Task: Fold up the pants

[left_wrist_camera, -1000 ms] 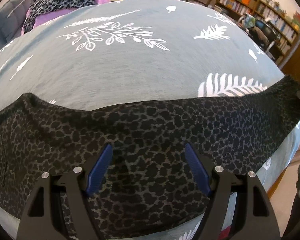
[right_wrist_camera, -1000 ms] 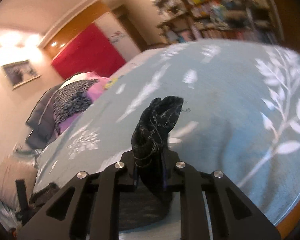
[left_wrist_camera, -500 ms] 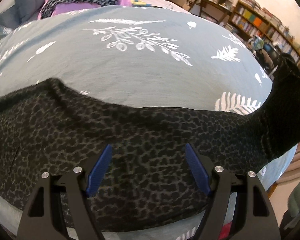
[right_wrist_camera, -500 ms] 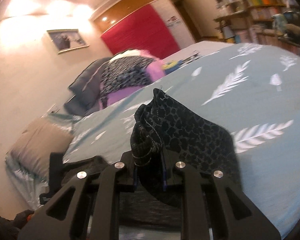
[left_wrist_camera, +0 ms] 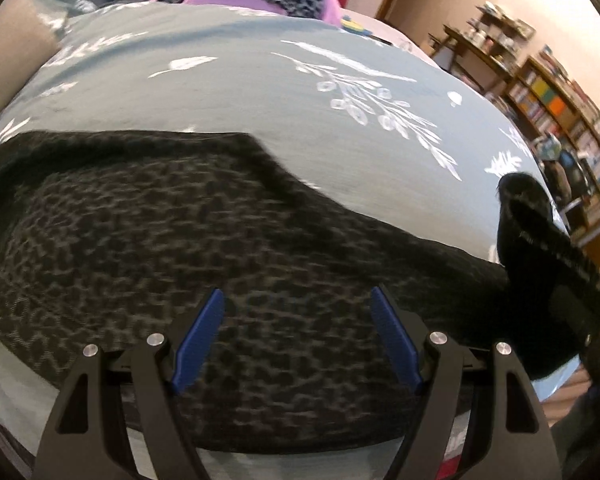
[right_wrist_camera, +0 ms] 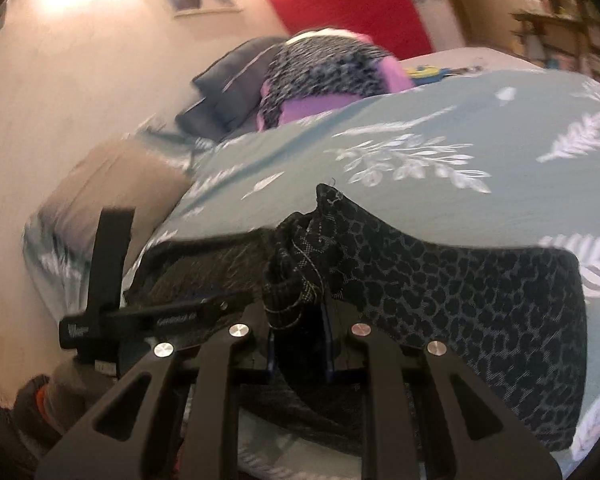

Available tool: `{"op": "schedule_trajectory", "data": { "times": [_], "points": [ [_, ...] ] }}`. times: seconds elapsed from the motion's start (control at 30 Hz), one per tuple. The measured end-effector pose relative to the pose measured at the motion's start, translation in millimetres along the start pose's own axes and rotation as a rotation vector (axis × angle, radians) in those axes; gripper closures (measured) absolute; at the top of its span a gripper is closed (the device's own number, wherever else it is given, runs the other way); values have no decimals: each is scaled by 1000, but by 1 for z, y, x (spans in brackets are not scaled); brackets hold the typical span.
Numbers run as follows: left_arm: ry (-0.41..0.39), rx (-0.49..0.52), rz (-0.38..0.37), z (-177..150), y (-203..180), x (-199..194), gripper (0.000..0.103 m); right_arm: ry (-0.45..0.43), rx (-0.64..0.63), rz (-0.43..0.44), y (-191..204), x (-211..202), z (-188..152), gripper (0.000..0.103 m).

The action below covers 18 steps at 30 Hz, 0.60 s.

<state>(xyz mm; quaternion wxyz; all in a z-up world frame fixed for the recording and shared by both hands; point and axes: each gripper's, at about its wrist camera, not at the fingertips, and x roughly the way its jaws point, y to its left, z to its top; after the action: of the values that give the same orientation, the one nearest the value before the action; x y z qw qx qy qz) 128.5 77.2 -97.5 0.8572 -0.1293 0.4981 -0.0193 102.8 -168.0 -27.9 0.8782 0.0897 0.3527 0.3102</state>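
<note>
Left jaws (left_wrist_camera: 296, 336) spread wide, empty | right jaws (right_wrist_camera: 298, 344) clamp bunched leopard-print pants (left_wrist_camera: 180, 240)

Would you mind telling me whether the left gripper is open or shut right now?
Open: the left gripper shows its blue pads wide apart above the pants, clamping nothing.

Left hand-held gripper (left_wrist_camera: 296, 334) showing black frame, blue finger pads (left_wrist_camera: 198, 340), silver screws; right hand-held gripper (right_wrist_camera: 298, 340) showing matching black frame, silver screws.
</note>
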Motion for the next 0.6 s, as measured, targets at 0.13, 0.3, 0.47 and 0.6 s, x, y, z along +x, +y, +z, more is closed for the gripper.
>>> {"op": "schedule_trajectory", "data": {
  "times": [0.13,0.3,0.47,0.6],
  "points": [
    [-5,-36,12,0,20,-5,28,50,-45,12,15,23,-5,86],
    [-16,-82,22,-3,44,-13,28,114,-72,31,29,57,-12,86],
    [-14,-100,31,-6,55,-17,28,176,-139,24,42,83,-29,83],
    [-8,-97,32,-8,54,-16,28,209,-144,44,44,95,-35,60]
  ]
}}
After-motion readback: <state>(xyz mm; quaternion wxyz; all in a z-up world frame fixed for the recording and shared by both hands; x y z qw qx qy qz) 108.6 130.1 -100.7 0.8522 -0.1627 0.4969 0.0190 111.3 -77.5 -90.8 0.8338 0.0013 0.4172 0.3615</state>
